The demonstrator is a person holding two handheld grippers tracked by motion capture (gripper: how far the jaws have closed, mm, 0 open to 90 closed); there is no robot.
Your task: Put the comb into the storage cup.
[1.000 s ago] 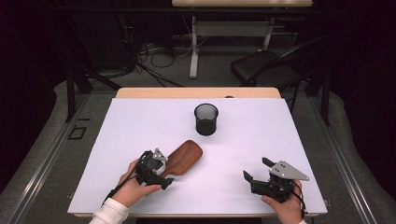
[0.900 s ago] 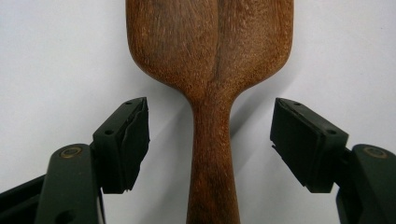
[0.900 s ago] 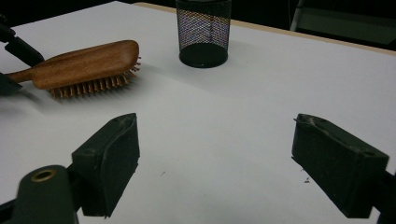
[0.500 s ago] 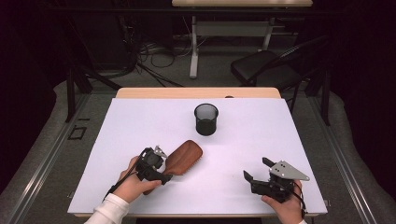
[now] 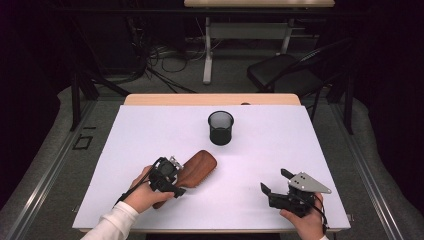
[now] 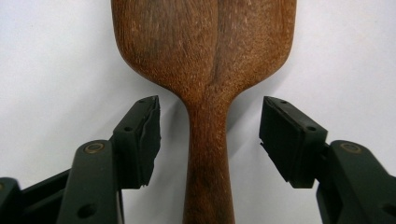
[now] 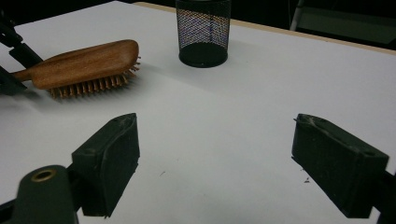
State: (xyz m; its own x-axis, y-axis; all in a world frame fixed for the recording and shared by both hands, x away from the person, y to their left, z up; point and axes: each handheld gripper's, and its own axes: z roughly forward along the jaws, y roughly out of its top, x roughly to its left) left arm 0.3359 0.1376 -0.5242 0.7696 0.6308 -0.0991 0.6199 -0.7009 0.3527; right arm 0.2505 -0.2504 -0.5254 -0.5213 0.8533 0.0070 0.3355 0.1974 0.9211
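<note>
Hairbrush (image 5: 196, 168), the wooden paddle kind, lies bristles-down on the white table (image 5: 150, 130), its long axis running from 7 to 1 o'clock, handle toward the left gripper (image 5: 172, 175). That one is way nearer, straddling the handle, pads (image 6: 140, 140) clear either side. Its jaws have just been closing compared to a second ago, not pinching yet. Right gripper (image 5: 274, 186) sits open, well apart at 4 o'clock. Mesh pen cup (image 5: 220, 128) stands at 1 o'clock beyond the brush.
</note>
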